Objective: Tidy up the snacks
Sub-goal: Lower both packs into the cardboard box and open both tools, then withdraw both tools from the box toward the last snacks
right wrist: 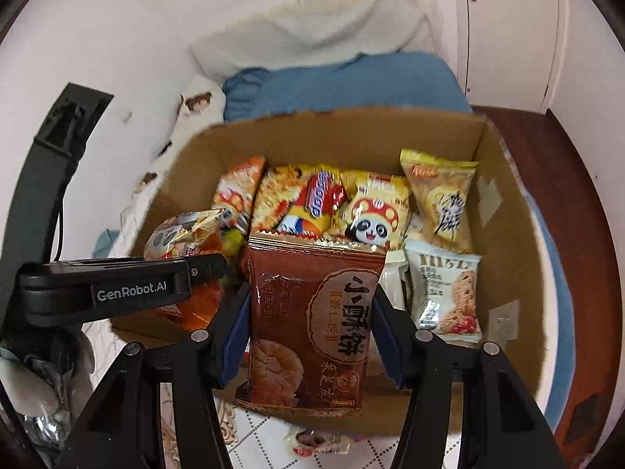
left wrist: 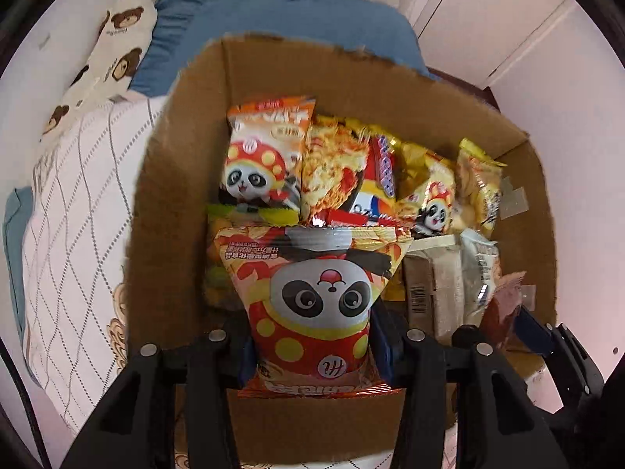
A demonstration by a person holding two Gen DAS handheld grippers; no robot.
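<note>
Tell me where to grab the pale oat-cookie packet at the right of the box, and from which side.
Grip the oat-cookie packet by its upper sealed edge, coming down from above. It stands nearly upright against the cardboard box, between the box wall and other snacks, so its sides are likely crowded while the flat top seam is exposed. Both grippers are already full.

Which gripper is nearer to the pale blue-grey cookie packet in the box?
Right. The right gripper, holding the brown pastry packet, is directly beside the pale blue-grey cookie packet. The left gripper holds the panda bag farther left.
</note>
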